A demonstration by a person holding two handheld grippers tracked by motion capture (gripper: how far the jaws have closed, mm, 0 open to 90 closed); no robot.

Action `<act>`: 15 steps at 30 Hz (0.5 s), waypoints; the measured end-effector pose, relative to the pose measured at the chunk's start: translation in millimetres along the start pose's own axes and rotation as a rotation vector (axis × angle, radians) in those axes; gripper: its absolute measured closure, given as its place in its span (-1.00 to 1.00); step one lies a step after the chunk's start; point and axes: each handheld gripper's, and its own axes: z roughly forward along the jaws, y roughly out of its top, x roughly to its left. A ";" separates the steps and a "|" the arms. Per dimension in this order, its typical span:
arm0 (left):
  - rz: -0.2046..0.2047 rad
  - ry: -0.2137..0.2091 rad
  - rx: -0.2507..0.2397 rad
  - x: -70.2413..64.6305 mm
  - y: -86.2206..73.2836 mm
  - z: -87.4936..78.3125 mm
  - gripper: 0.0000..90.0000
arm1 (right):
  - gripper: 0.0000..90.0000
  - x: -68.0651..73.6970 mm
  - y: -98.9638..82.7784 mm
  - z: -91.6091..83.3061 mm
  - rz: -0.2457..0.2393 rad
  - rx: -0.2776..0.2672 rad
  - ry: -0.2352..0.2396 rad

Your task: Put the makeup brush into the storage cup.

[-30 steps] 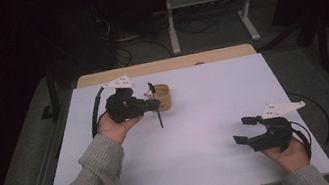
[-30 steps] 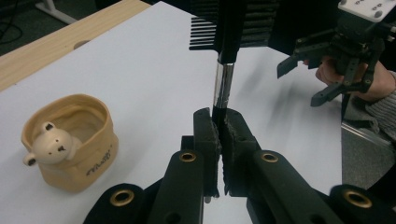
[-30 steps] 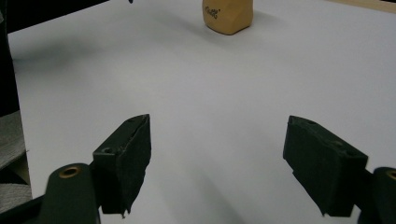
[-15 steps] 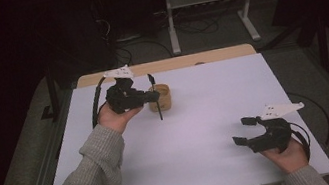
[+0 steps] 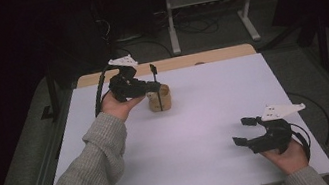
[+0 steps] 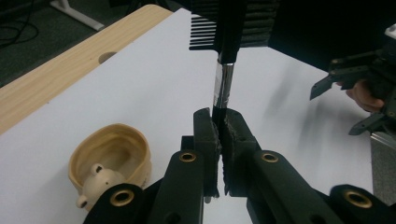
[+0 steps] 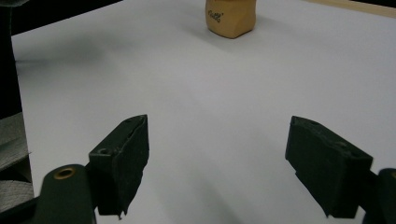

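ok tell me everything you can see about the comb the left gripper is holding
The comb is black, with a row of fine teeth at its head and a slim handle bearing a shiny metal band. The left gripper is shut on the handle's lower end, its pads pressing both sides. From above, the comb stands roughly upright, lifted off the white table, just in front of the tan cup. Nothing else visibly touches it.

Count on table [image 5: 207, 116]: 1 comb [image 6: 224, 32], 1 cup [image 5: 159, 99]. 2 grippers: left [image 5: 154, 90], right [image 5: 245, 130]. 1 table.
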 end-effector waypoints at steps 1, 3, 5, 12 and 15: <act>0.000 0.000 -0.001 1.9 0.8 0.7 0.90 | -0.54 0.7 0.2 -0.3 0.001 0.001 -0.002; -0.016 0.003 0.000 5.9 1.5 2.8 0.90 | -0.54 2.9 0.7 0.1 -0.003 0.002 -0.003; -0.025 0.008 0.006 10.1 1.8 4.8 0.90 | -0.54 5.1 1.3 0.7 -0.012 0.003 -0.003; -0.031 0.029 0.020 22.1 9.7 7.8 0.90 | -0.52 6.3 4.1 0.4 -0.032 -0.002 -0.002; -0.027 0.042 0.023 26.4 16.9 7.9 0.90 | -0.52 4.6 4.4 -0.2 -0.030 0.002 -0.009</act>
